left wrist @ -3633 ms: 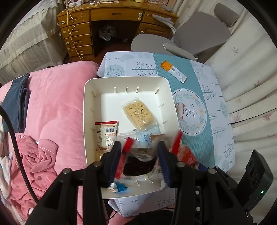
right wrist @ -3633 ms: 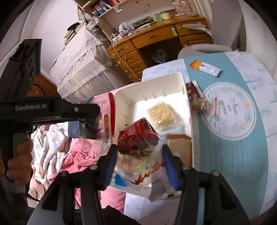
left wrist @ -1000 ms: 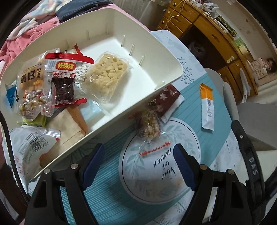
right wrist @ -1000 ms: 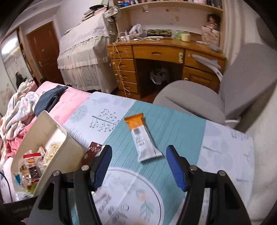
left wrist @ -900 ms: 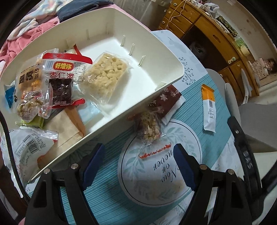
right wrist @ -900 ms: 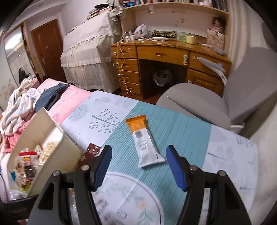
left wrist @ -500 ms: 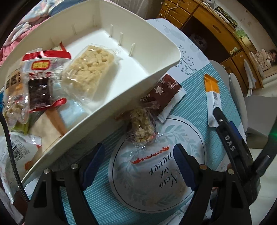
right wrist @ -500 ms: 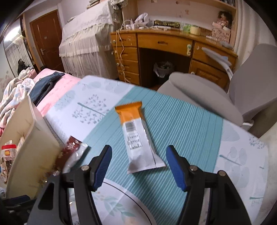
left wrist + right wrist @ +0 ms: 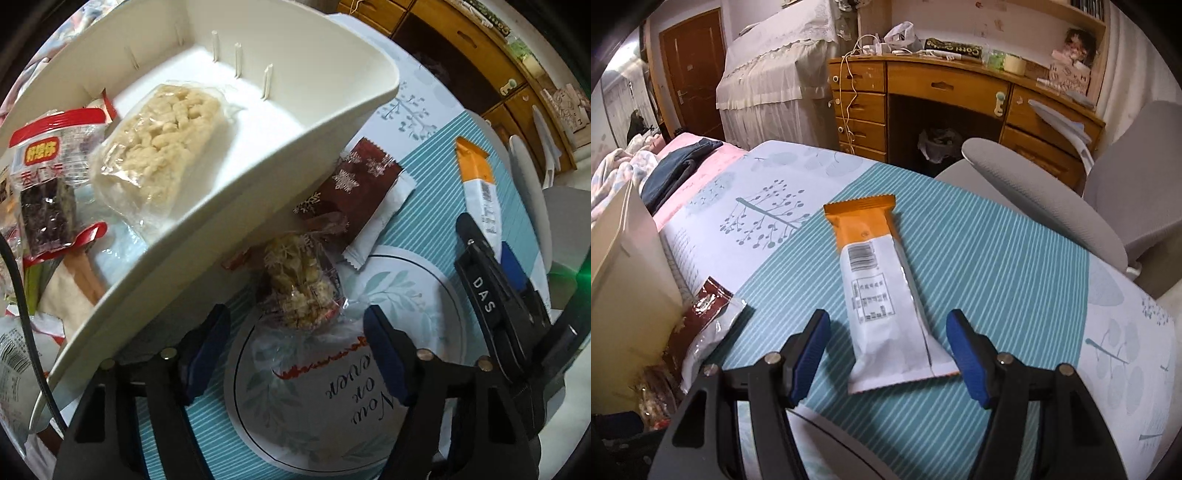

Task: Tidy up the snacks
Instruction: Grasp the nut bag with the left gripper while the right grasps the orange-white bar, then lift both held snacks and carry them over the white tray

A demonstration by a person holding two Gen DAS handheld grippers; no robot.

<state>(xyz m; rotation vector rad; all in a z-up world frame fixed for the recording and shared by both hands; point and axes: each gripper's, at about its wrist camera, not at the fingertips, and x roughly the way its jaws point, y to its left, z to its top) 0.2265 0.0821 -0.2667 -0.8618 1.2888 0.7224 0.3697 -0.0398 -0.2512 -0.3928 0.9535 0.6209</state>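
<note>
Left gripper [image 9: 297, 334] points down over the clear packet of nut brittle [image 9: 299, 288], its jaws having just been narrowing; the packet lies between the blue pads, which stand apart from it on both sides, so nothing is gripped. That packet rests on the tablecloth [image 9: 417, 206], its clear end on the round printed emblem [image 9: 406, 295], its upper end against the outer wall of the white bin [image 9: 258, 177]. A brown snowflake-print packet [image 9: 354, 192] lies just beside it, partly under the bin's rim. Inside the bin lie a pale puffed-rice cake in clear wrap [image 9: 162, 144] and a red-trimmed dark snack packet [image 9: 48, 192].

Right gripper [image 9: 886, 343] is angled down with jaws apart, holding nothing. The orange-and-white bar [image 9: 879, 291] lies flat on the teal stripes, its near end between the pads without touching either. In the left view, this gripper's black finger sits just beside the same bar.
</note>
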